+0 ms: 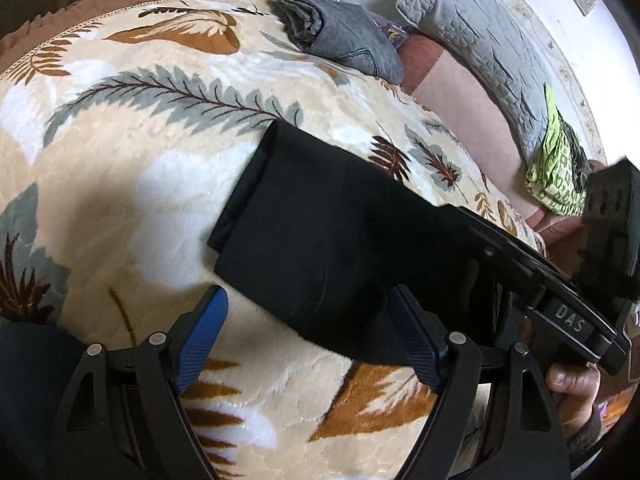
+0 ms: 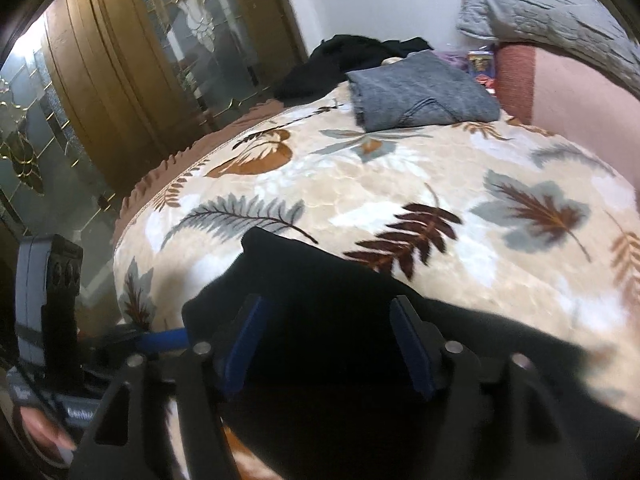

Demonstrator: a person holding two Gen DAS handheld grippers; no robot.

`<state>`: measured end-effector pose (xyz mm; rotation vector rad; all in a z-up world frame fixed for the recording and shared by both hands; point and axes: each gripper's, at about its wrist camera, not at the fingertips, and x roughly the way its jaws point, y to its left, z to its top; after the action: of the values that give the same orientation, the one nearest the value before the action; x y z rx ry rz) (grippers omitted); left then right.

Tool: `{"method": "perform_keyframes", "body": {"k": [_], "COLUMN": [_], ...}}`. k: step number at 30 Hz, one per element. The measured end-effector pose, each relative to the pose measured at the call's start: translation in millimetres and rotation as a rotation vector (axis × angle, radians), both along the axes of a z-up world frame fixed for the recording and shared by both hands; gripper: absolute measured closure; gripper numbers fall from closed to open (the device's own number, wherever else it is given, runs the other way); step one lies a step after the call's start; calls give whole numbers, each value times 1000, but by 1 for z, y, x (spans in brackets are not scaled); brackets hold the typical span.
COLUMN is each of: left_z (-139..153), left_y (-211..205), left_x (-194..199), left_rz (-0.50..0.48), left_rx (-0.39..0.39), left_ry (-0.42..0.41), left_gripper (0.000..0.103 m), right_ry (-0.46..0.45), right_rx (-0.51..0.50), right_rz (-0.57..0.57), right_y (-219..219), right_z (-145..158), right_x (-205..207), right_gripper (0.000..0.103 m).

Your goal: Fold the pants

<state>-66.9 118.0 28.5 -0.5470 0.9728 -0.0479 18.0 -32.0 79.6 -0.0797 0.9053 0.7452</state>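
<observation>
Most of the folding looks done; the black pants (image 1: pixel 320 236) lie in a compact stack on the leaf blanket (image 1: pixel 132 200); my left gripper (image 1: pixel 308 336) and right gripper (image 2: pixel 326 344) gape wide, empty; perhaps one tidy-up remains.

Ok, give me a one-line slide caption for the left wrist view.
Open left gripper over folded black pants on a leaf-print blanket, right gripper alongside.

I see black pants (image 1: pixel 316 236) on a cream blanket (image 1: pixel 132 184) patterned with grey, brown and white leaves. My grippers have blue pads (image 1: pixel 204 336). Grey jeans (image 2: pixel 416 94) lie beyond, beside a grey quilted pillow (image 1: pixel 476 40).
</observation>
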Motion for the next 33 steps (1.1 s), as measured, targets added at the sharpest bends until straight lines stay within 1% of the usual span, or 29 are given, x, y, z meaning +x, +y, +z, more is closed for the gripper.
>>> {"method": "perform_keyframes", "body": {"k": [2,4,6,12,14,16,17,18,19,20,21,22,23,24,26,27,29,31,33], "left_z": [-1,-2,-3,-6,-7,-7,-8,-8,-7,-6,-5,-3,-2,-1,8,17,33,48,56], "left_y": [2,3,5,9,9,9,9,9,9,9,10,11,12,13,15,12,2,-10,-16], "left_x": [2,3,3,7,8,9,9,10,10,9,8,7,8,8,4,1,-4,-7,-7], "left_rz": [0,6,8,1,0,-2,-4,-6,-8,-9,-3,-1,-5,-6,-8,-17,-49,-82,-96], "left_rx": [-16,-37,-53,-87,-95,-93,-90,-86,-83,-82,-76,-69,-58,-45,-43,-39,8,50,65], "left_ry": [-11,-28,-43,-83,-93,-99,-102,-105,-113,-122,-134,-139,-133,-127,-156,-189,-251,-296,-311], "left_gripper": [18,17,15,9,8,8,8,8,8,10,24,35,57,71,77,79,79,79,79], "right_ry": [-9,-12,-11,23,45,47,41,32,15,0,-16,-37,-46,-56,-61,-67,-86,-105,-112], "right_rx": [-22,-40,-67,-152,-164,-167,-167,-156,-149,-153,-154,-140,-124,-92,-15,18,67,80,86], "right_rz": [27,58,96,192,219,233,234,242,243,240,238,230,221,202,170,153,125,109,92], "right_y": [10,21,35,75,85,91,91,92,91,91,90,86,83,76,62,55,38,31,25], "right_z": [0,-1,-6,-29,-38,-42,-42,-40,-36,-33,-29,-23,-18,-11,6,15,33,43,48], "right_x": [6,13,20,40,44,45,44,42,39,36,33,29,27,25,22,21,18,16,14], "right_gripper": [36,30,28,28,28,30,40,64,75,78,83,84,85,85,86,86,86,86,86]}}
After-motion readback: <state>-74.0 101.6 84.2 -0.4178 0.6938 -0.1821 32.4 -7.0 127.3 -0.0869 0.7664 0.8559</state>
